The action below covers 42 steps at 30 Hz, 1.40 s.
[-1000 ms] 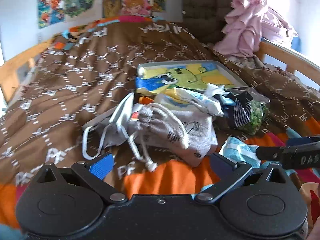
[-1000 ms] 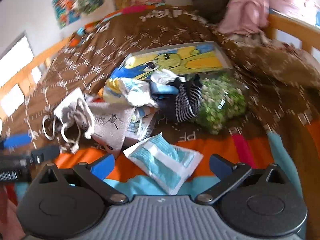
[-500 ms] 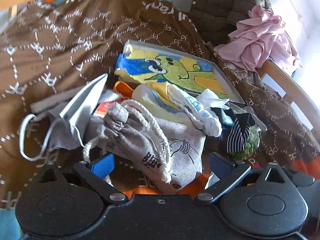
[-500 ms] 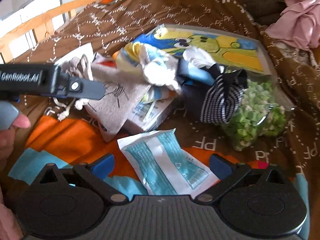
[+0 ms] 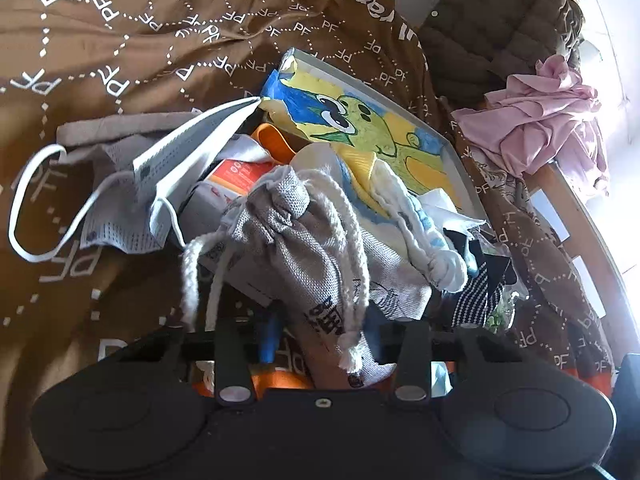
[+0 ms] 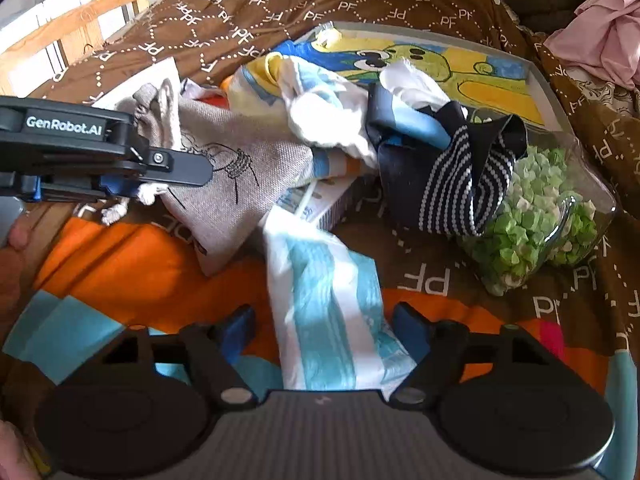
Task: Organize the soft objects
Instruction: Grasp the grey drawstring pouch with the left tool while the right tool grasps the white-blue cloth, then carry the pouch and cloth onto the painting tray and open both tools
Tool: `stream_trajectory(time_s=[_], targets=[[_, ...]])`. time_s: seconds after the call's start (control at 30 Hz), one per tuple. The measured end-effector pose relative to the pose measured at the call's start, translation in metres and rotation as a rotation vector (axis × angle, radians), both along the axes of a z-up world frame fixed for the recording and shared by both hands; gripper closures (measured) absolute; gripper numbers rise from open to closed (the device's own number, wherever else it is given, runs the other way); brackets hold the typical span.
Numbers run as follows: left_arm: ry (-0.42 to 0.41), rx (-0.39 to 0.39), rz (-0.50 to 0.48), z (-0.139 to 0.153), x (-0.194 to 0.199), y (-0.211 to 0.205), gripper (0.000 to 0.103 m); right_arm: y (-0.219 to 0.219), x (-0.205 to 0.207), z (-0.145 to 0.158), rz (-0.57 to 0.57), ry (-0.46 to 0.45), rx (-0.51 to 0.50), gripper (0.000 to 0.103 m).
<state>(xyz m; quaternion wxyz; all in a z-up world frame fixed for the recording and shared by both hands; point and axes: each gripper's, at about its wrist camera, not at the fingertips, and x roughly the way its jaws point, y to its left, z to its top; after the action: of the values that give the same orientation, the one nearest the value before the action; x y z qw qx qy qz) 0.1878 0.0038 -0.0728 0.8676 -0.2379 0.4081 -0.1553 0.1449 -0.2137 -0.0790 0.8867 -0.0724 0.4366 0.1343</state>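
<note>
Two grippers over a heap of soft things on a brown bedspread (image 6: 328, 4) with white lettering. Far left, in the left wrist view: a white face mask (image 5: 160, 168) with loose ear loops, lying partly over an orange and white box (image 5: 240, 174). Next along, a grey drawstring pouch (image 5: 304, 248) with white cords, tilted against the heap, lower end down between the blue pads of the left gripper (image 5: 324, 344); fingers narrowed to either side of the pouch, touching or just beside it, a firm pinch impossible to confirm from here. From the right wrist view, the same left gripper (image 6: 132, 184) reaching in side-on over the pouch's (image 6: 240, 176) corded neck. Behind the pouch, a flat grey tray (image 5: 460, 160) lined with a yellow and blue cartoon picture. Further right on the heap, a knotted white and blue cloth (image 5: 424, 248), then a dark striped sock (image 6: 460, 184) draped against a clear bag of green paper bits (image 6: 536, 216). At the near edge of the right wrist view, a white and teal plastic packet (image 6: 328, 304) lying on the orange patch, running in between the fingers of the right gripper (image 6: 324, 332); these set wide apart, clear of the packet on both sides, gripping nothing. Far right, a crumpled pink garment (image 5: 544, 120) on the wooden bed rail (image 5: 576, 216).
</note>
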Motion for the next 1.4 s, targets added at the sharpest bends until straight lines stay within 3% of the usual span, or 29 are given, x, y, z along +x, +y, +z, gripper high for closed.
stream_trajectory(time_s=[0.1, 0.17, 0.27, 0.3, 0.33, 0.37, 0.5, 0.77, 1.03, 1.23, 1.4], targets=[[-0.016, 0.0, -0.002, 0.002, -0.002, 0.0, 0.071, -0.001, 0.0, 0.0, -0.005, 0.008, 0.015, 0.045], [-0.024, -0.005, -0.004, 0.002, -0.003, 0.0, 0.079, -0.003, 0.0, 0.0, -0.01, 0.012, 0.025, 0.046], [-0.026, -0.008, -0.003, 0.004, -0.006, -0.001, 0.083, -0.004, -0.002, 0.003, -0.013, 0.009, 0.033, 0.052], [-0.028, -0.003, -0.001, 0.005, -0.008, -0.001, 0.083, -0.003, -0.003, 0.005, -0.015, 0.007, 0.037, 0.058], [-0.029, -0.005, -0.001, 0.006, -0.01, -0.001, 0.084, -0.005, -0.003, 0.006, -0.018, 0.002, 0.042, 0.073], [-0.035, -0.006, -0.004, 0.007, -0.012, -0.002, 0.086, -0.005, -0.004, 0.008, -0.023, 0.0, 0.044, 0.075], [-0.071, 0.016, -0.006, 0.015, -0.022, -0.003, 0.089, -0.008, -0.011, 0.017, -0.035, -0.035, 0.055, 0.08], [-0.126, -0.025, 0.015, 0.038, -0.053, 0.005, 0.091, -0.017, -0.038, 0.046, -0.048, -0.15, 0.141, 0.082], [-0.311, 0.015, 0.021, 0.071, -0.069, -0.001, 0.091, -0.02, -0.048, 0.077, -0.084, -0.319, 0.179, 0.082], [-0.416, 0.051, 0.0, 0.096, -0.038, -0.017, 0.091, -0.024, -0.012, 0.085, -0.12, -0.383, 0.187, 0.082], [-0.471, 0.084, 0.015, 0.108, 0.019, -0.02, 0.091, -0.021, 0.048, 0.086, -0.157, -0.405, 0.199, 0.082]])
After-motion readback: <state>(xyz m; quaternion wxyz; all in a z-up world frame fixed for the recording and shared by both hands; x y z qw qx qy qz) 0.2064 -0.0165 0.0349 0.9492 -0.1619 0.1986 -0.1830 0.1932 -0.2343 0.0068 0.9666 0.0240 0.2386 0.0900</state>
